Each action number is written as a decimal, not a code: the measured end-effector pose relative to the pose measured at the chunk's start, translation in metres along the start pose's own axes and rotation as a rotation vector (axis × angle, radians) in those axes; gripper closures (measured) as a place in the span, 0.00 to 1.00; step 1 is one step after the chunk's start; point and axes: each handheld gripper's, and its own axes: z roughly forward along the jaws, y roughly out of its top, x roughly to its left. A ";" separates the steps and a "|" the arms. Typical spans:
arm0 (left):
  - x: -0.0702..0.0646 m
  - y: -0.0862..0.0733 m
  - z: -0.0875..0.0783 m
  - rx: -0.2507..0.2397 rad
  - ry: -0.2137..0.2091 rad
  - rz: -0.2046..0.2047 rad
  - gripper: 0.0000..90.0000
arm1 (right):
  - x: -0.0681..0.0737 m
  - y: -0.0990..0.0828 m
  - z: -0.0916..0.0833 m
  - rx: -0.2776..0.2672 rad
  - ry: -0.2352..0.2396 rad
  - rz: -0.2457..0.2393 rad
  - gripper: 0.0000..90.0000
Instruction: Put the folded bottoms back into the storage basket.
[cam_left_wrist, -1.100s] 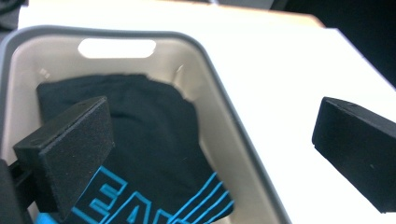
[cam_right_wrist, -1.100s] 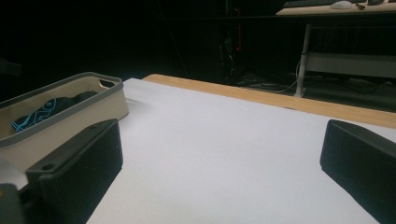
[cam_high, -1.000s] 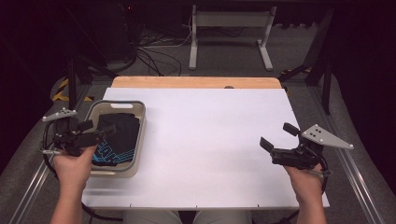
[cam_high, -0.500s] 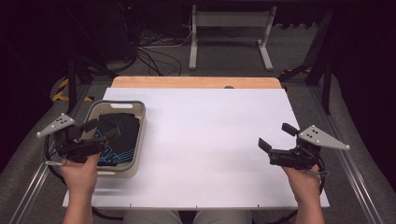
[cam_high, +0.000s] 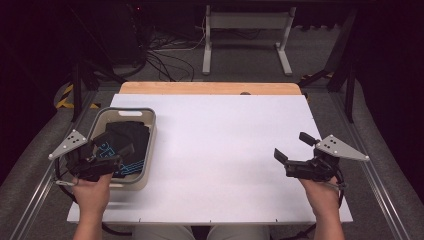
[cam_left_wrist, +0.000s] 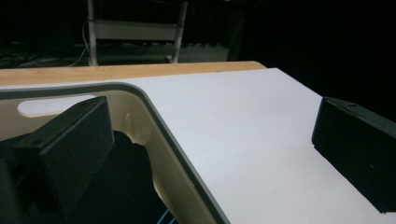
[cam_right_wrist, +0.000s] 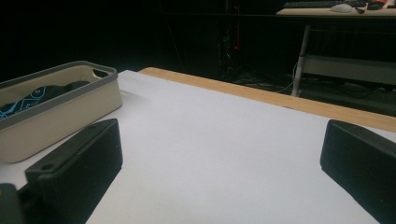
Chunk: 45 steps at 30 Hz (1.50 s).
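Desk (cam_high: 220, 150) is bare mid-frame; the bin (cam_high: 146, 131) sits at left with the dark blue-printed garment (cam_high: 131, 145) inside. You're at the reach step: left tool (cam_high: 111, 150), released, hovers over the bin's near end, garment right below. Next: dip and pinch the cloth. Right tool (cam_high: 292, 150), released, idles lower right.

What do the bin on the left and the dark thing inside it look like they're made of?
The bin looks like moulded plastic: smooth cream walls with a soft sheen, a grey rim, rounded corners and a cut-out handle slot. The dark thing inside looks like soft fabric: matte black, lying folded, with a light blue print. Which kind of cloth is unclear.
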 end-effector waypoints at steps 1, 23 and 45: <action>0.000 -0.002 0.001 -0.004 -0.006 0.003 0.00 | 0.000 -0.001 0.001 0.001 0.000 -0.003 0.00; 0.007 -0.011 0.011 0.039 -0.015 -0.008 0.00 | 0.002 -0.003 0.003 -0.018 0.003 0.016 0.00; 0.008 -0.013 0.012 0.054 -0.022 -0.005 0.00 | 0.003 -0.004 0.005 -0.011 -0.007 0.011 0.00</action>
